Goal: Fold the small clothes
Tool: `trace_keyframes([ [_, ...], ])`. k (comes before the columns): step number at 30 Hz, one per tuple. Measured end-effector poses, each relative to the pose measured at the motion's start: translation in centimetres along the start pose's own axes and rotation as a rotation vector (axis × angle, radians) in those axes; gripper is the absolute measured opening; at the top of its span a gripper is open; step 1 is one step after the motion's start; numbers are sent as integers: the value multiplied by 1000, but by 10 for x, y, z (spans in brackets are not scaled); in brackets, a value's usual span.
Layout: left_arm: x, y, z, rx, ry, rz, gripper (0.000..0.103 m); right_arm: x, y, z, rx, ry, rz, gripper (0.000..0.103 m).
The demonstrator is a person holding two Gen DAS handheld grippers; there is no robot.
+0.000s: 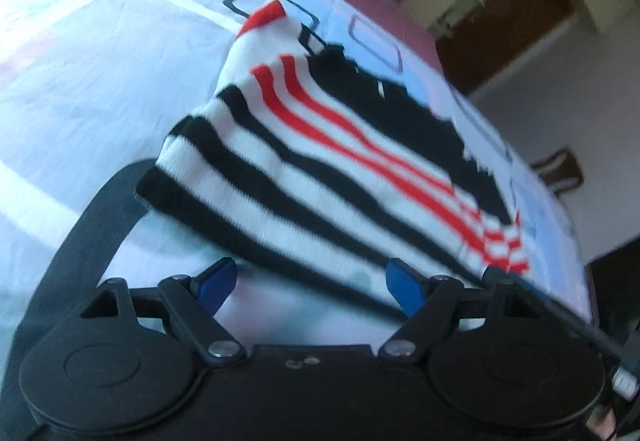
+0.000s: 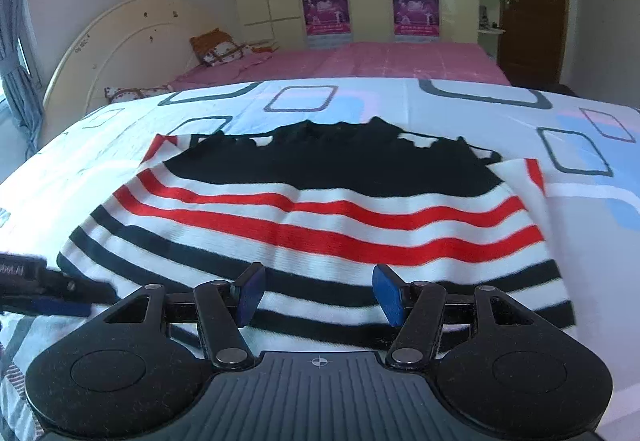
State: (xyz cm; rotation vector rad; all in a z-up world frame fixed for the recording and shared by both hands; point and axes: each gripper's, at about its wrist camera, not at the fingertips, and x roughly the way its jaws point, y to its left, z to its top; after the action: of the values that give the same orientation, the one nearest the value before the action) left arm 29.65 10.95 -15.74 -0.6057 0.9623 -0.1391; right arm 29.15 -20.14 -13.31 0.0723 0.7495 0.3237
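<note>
Right wrist view shows the striped sweater point(image 2: 320, 213) spread flat on the patterned bedsheet point(image 2: 460, 105), toward twelve o'clock of the right claw point(image 2: 318, 293) with its jaws apart over the hem, while the left claw point(image 1: 310, 283), also spread apart, sits at nine o'clock.

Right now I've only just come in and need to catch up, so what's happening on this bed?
A person with two handheld grippers is folding a small striped sweater that lies flat on a patterned sheet. The left gripper and right gripper both hang open at its near hem, gripping nothing. The left view is blurred, so it may be moving. A pink bed lies beyond.
</note>
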Motion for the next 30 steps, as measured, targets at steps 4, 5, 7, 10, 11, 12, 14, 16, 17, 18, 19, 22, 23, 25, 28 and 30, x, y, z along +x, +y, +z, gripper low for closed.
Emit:
trace_keyframes([
  [4, 12, 5, 12, -58, -67, -37, 82, 16, 4, 12, 10, -8, 14, 59],
  [5, 16, 5, 15, -61, -84, -40, 82, 20, 6, 17, 8, -17, 8, 59],
  [7, 23, 5, 20, -69, -120, -45, 82, 30, 7, 25, 13, -26, 2, 59],
  [10, 30, 9, 28, -106, -157, -73, 79, 48, 11, 36, 5, -28, -18, 59],
  [11, 32, 11, 30, -121, -169, -80, 75, 54, 13, 37, -10, -22, -36, 59],
  [12, 33, 14, 31, -138, -181, -86, 69, 61, 15, 36, -24, -11, -50, 59],
  [14, 34, 22, 32, -174, -201, -92, 55, 75, 17, 29, -53, 35, -65, 59],
  [16, 35, 29, 32, -202, -210, -96, 42, 82, 20, 20, -97, 32, -88, 59],
  [17, 36, 31, 33, -216, -211, -100, 40, 81, 21, 19, -104, 32, -94, 59],
  [18, 37, 33, 34, -223, -212, -106, 37, 81, 21, 19, -104, 37, -97, 59],
  [19, 37, 33, 34, -220, -215, -107, 35, 82, 21, 19, -104, 40, -97, 59],
  [22, 37, 34, 34, -215, -220, -104, 29, 82, 23, 17, -108, 42, -108, 59],
  [23, 37, 34, 34, -219, -222, -103, 27, 82, 24, 17, -108, 41, -112, 59],
  [25, 33, 32, 35, -213, -229, -99, 24, 82, 25, 17, -98, 39, -114, 59],
  [28, 28, 24, 36, -179, -245, -89, 21, 82, 25, 19, -96, 39, -111, 60],
  [30, 24, 16, 37, -147, -262, -79, 20, 83, 24, 20, -94, 41, -105, 60],
])
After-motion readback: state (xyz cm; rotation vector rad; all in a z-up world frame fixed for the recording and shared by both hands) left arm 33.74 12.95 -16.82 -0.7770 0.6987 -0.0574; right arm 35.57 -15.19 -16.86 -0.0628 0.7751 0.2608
